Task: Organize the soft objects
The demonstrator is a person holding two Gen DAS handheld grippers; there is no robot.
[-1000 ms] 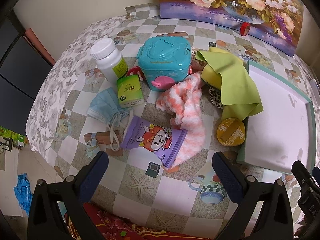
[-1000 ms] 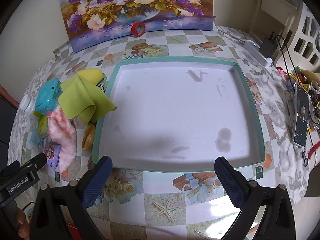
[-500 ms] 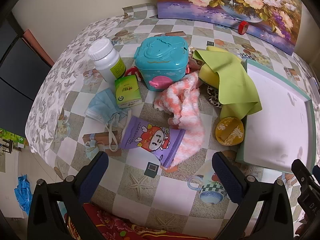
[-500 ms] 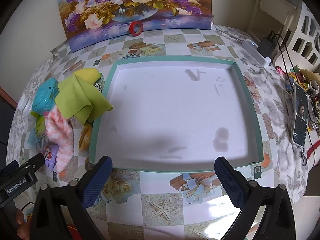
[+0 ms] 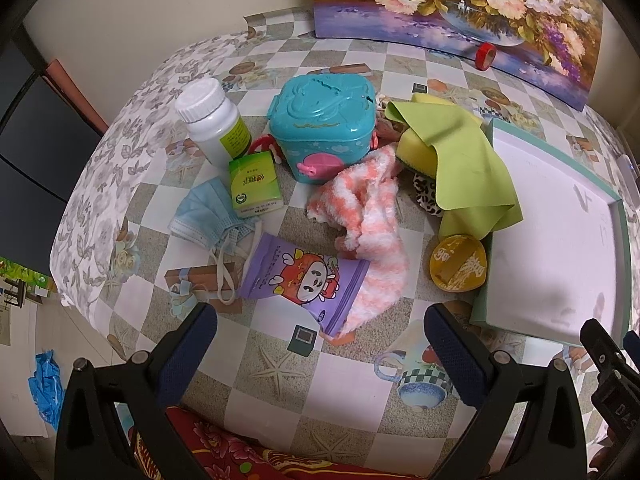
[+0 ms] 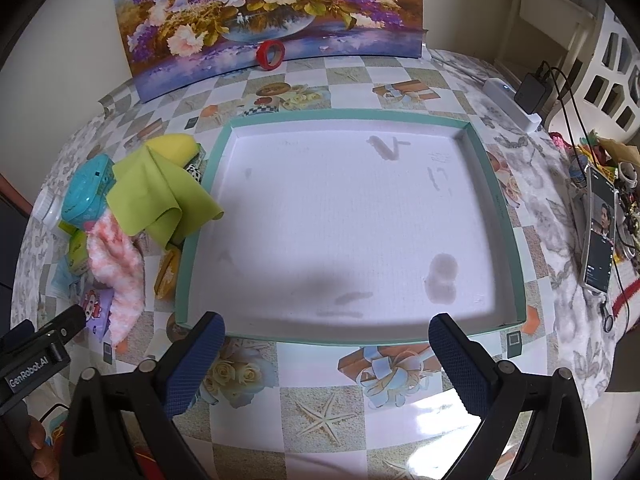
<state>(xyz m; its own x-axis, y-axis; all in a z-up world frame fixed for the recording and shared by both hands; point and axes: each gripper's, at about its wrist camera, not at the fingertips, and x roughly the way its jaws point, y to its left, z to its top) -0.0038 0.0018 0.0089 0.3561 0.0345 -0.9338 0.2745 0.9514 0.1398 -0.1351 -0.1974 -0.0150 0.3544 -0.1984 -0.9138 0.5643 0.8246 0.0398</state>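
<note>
A heap of soft things lies on the table left of a teal-rimmed white tray [image 5: 618, 240] [image 6: 500, 200]. In the left wrist view I see a pink-and-white fuzzy cloth [image 5: 364, 224], a green cloth [image 5: 464, 160] draped over a yellow sponge [image 5: 416, 152], a blue face mask [image 5: 204, 212] and a purple cartoon pouch [image 5: 304, 280]. My left gripper [image 5: 320, 340] is open, hovering just short of the pouch. My right gripper [image 6: 326, 356] is open in front of the tray's near rim. Nothing lies in the tray.
A teal plastic box [image 5: 324, 132], a white bottle [image 5: 212, 120], a green tissue pack [image 5: 254, 184] and a round yellow tin [image 5: 458, 268] sit among the soft items. A flower painting [image 6: 272, 12] and red tape roll [image 6: 270, 54] stand behind. A phone [image 6: 598, 236] lies at right.
Both views have shifted slightly; the objects sit a little further left and lower in the frames. Nothing on the table has moved, and both grippers stay open.
</note>
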